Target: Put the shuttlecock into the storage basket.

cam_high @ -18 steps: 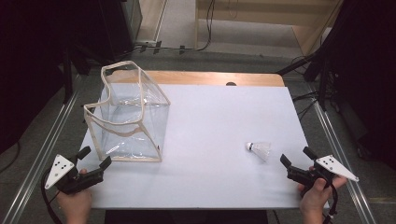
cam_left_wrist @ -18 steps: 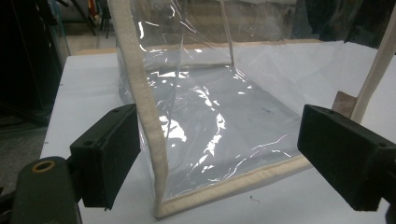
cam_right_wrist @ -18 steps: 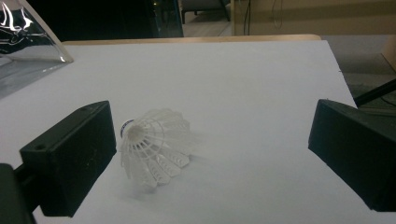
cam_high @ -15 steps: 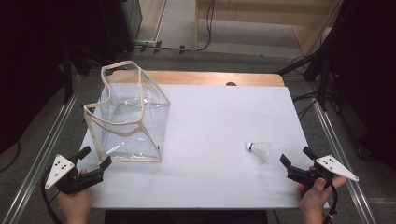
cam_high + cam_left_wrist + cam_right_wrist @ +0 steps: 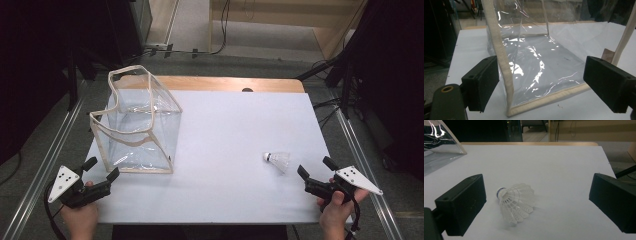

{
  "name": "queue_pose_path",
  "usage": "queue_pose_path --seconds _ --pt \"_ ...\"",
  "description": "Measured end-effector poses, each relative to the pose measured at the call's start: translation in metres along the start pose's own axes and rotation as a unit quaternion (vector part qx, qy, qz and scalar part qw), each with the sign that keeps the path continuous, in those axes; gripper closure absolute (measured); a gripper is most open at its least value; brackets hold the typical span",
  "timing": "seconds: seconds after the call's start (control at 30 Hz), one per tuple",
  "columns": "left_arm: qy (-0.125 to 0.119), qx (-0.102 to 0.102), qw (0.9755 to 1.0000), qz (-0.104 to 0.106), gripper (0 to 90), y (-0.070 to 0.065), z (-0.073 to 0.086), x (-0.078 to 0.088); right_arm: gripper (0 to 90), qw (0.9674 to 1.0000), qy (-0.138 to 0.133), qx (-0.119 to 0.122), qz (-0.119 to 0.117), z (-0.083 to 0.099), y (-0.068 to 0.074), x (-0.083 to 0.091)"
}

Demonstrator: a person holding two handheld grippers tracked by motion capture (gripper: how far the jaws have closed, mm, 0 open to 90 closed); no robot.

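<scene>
High view: shuttlecock waits by your right gripper, bag by your left

Your right gripper [image 5: 314,174] rests at the table's [image 5: 230,130] near right edge, jaws spread wide, nothing between the pads. Shuttlecock [image 5: 278,160] lies on its side just ahead of it, cork [image 5: 500,192] pointing toward the bag. Clear bag [image 5: 137,125] stands upright, mouth open upward, well apart to the left. Your left gripper [image 5: 100,172] sits just short of the bag's near corner, jaws likewise apart, empty.

Likely step: pick up the shuttlecock. Close on the cork end, not the feather skirt, which would probably crush. Come in low and level. Use your left jaws on the bag's cloth rim [image 5: 499,50] to steady it.
</scene>
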State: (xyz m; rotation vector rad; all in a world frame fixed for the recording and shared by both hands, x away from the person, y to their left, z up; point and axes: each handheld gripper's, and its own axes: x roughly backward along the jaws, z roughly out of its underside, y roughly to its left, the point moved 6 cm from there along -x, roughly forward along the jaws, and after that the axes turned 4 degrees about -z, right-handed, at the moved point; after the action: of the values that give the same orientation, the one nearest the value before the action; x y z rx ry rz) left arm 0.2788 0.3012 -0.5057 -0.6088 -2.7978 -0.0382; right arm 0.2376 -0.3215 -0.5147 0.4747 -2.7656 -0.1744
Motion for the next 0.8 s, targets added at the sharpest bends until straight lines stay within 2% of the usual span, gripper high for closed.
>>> queue_pose_path --seconds 0.17,0.3,0.33,0.4,0.47,0.63,0.8 --pt "0.002 -0.003 1.0 -0.001 13.8 0.0 0.0 0.0 0.0 0.9997 0.006 0.007 -0.022 -0.002 0.01 -0.002" --pt "0.002 -0.003 1.0 -0.001 13.8 0.0 0.0 0.0 0.0 0.9995 0.01 0.012 -0.027 -0.003 0.015 -0.003" --pt "0.001 -0.003 1.0 -0.001 13.8 0.0 0.0 0.0 0.0 0.9992 0.013 0.023 -0.03 -0.003 0.019 -0.004" --pt "0.002 -0.003 1.0 -0.001 13.8 0.0 0.0 0.0 1.0 0.9989 0.015 0.026 -0.036 -0.003 0.022 -0.005" --pt "0.002 -0.003 1.0 0.0 13.8 0.0 0.0 0.0 12.2 0.9991 0.014 0.023 -0.032 -0.004 0.024 -0.005" --pt "0.002 -0.004 1.0 -0.001 13.8 0.0 0.0 0.0 12.6 0.9987 0.023 0.027 -0.035 -0.003 0.029 -0.008" --pt "0.002 -0.003 1.0 -0.001 13.8 0.0 0.0 0.0 32.5 0.9986 0.036 0.028 -0.027 -0.001 0.032 -0.012"
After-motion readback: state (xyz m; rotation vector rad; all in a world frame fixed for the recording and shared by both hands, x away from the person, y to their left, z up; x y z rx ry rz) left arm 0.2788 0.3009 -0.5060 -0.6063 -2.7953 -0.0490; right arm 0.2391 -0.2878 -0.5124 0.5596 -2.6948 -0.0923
